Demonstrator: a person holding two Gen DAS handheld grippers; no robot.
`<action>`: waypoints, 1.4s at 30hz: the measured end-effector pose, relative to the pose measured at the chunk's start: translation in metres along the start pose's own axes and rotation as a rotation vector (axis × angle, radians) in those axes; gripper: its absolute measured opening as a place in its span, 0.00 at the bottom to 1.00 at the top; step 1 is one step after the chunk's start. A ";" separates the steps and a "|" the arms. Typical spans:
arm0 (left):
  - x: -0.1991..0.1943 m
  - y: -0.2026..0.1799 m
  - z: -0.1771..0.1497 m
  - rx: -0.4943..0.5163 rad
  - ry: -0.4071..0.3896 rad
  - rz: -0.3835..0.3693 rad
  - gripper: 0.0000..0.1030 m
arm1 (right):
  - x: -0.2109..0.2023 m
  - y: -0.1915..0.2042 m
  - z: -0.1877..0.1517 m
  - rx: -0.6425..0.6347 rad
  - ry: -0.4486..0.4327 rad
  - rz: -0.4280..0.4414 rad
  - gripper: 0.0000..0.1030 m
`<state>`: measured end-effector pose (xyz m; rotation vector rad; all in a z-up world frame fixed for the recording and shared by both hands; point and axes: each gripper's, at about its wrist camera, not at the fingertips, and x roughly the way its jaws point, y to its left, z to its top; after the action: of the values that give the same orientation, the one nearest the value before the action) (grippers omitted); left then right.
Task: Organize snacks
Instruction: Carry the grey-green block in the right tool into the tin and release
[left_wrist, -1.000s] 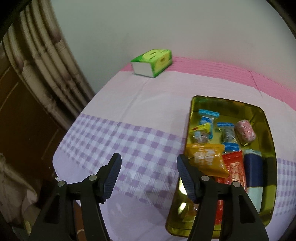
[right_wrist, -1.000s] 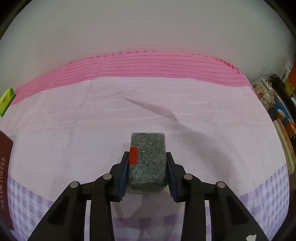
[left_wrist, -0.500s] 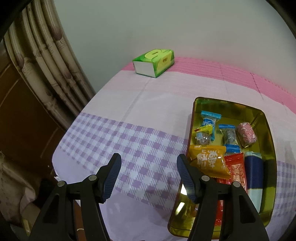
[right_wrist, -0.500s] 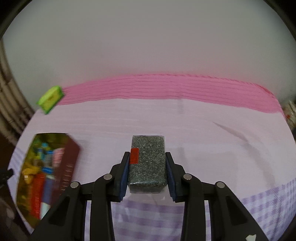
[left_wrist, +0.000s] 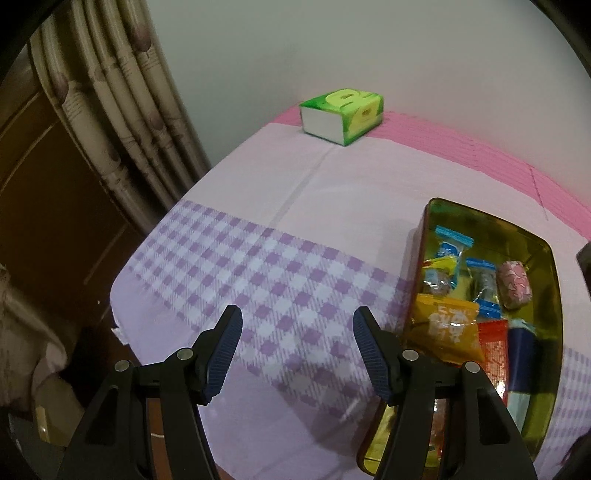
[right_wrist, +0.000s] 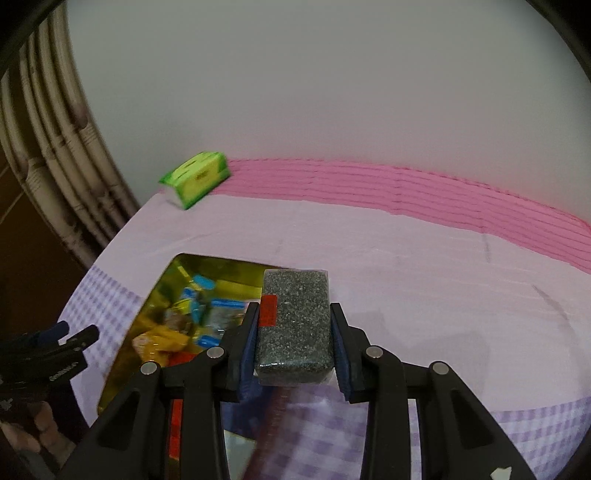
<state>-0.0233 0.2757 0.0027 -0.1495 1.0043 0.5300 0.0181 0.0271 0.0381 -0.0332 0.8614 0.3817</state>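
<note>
My right gripper (right_wrist: 294, 325) is shut on a dark grey speckled snack bar (right_wrist: 295, 325) with a red label, held above the right edge of a gold tin (right_wrist: 122, 354). The same gold tin (left_wrist: 554, 273) lies at the right of the left wrist view. It holds several snacks: a yellow packet (left_wrist: 447, 328), a red packet (left_wrist: 493, 350), a pink wrapped sweet (left_wrist: 513, 284) and blue-wrapped sweets (left_wrist: 452, 243). My left gripper (left_wrist: 297, 336) stands open and empty over the checked cloth, left of the tin. In the right wrist view the left gripper's fingers (right_wrist: 79, 334) show at the left edge.
A green tissue box (left_wrist: 341, 114) sits at the table's far corner by the wall. A curtain (left_wrist: 122, 110) hangs at the left, past the table edge. The table wears a lilac, pink and purple-checked cloth (left_wrist: 258, 266). A person's fingers (right_wrist: 33, 432) show low at the left.
My right gripper has swept left with the grey bar, from bare cloth to over the tin's edge. The left gripper has hardly moved and stays open.
</note>
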 end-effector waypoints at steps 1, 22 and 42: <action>0.000 0.002 0.000 -0.007 0.006 -0.002 0.61 | 0.004 0.007 -0.001 -0.006 0.006 0.006 0.32; -0.003 0.003 -0.022 0.101 0.044 -0.064 0.61 | 0.075 0.058 -0.010 -0.080 0.127 -0.010 0.32; -0.012 -0.008 -0.031 0.182 0.034 -0.136 0.62 | 0.073 0.058 -0.012 -0.085 0.207 -0.018 0.61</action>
<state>-0.0477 0.2537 -0.0049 -0.0647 1.0623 0.3113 0.0326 0.1022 -0.0170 -0.1615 1.0484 0.4027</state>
